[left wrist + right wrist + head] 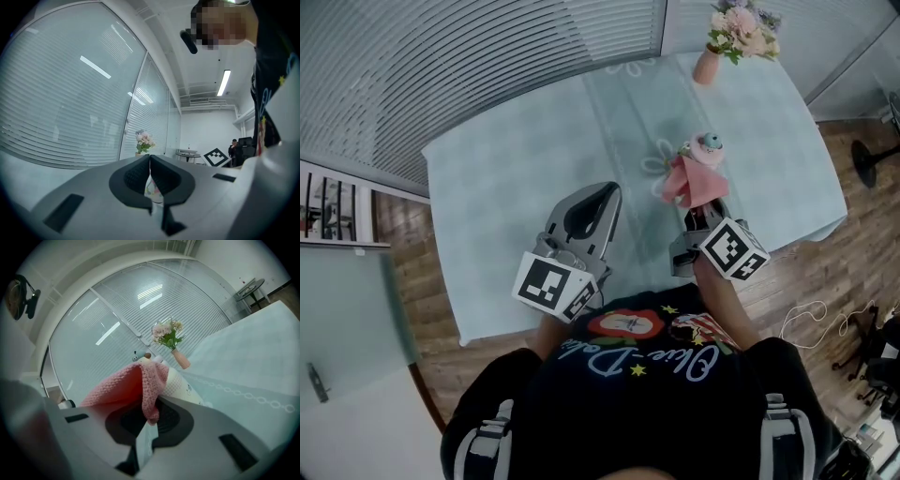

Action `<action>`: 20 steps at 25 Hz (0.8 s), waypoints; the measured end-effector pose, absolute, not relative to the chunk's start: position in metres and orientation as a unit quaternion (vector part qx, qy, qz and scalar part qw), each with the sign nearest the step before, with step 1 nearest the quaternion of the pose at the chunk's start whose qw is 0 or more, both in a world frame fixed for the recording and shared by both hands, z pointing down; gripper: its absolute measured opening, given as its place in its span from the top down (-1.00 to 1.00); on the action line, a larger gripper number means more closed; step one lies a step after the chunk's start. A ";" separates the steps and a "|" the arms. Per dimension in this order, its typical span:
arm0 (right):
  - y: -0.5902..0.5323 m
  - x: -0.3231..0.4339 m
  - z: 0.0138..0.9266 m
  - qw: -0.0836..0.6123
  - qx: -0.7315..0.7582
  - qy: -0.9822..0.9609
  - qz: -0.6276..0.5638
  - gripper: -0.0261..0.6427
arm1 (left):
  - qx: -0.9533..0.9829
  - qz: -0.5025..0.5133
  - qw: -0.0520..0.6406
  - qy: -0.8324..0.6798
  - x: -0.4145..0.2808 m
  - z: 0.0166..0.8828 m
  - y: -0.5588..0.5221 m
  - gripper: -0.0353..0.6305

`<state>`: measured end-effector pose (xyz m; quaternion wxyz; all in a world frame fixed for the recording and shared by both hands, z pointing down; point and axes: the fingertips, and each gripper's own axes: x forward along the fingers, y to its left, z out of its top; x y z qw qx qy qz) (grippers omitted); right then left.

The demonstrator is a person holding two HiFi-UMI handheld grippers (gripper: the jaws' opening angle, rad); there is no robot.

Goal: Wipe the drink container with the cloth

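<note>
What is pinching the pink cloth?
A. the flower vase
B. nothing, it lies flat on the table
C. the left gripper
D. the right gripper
D: the pink cloth is clamped in the jaws of the right gripper, draped against the drink container.

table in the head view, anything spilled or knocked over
Nothing stands out. The flower vase stands upright, the drink container stands with the pink cloth draped on it, and no spill shows on the tablecloth.

Cloth (123, 386): pink knit, rough. Tablecloth (516, 169): smooth pale fabric, matt. Floor (825, 281): wood.
</note>
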<state>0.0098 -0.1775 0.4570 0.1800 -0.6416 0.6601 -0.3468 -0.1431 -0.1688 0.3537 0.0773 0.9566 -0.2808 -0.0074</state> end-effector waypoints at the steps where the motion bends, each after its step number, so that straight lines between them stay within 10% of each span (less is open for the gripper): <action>1: -0.177 0.010 0.460 0.179 -0.642 0.657 -0.351 0.89 | 0.957 -0.007 0.078 -0.280 -0.143 0.354 -0.170 0.88; 20: -0.174 0.014 0.508 0.162 -0.637 0.628 -0.417 0.89 | 0.953 0.005 0.080 -0.292 -0.148 0.362 -0.176 0.88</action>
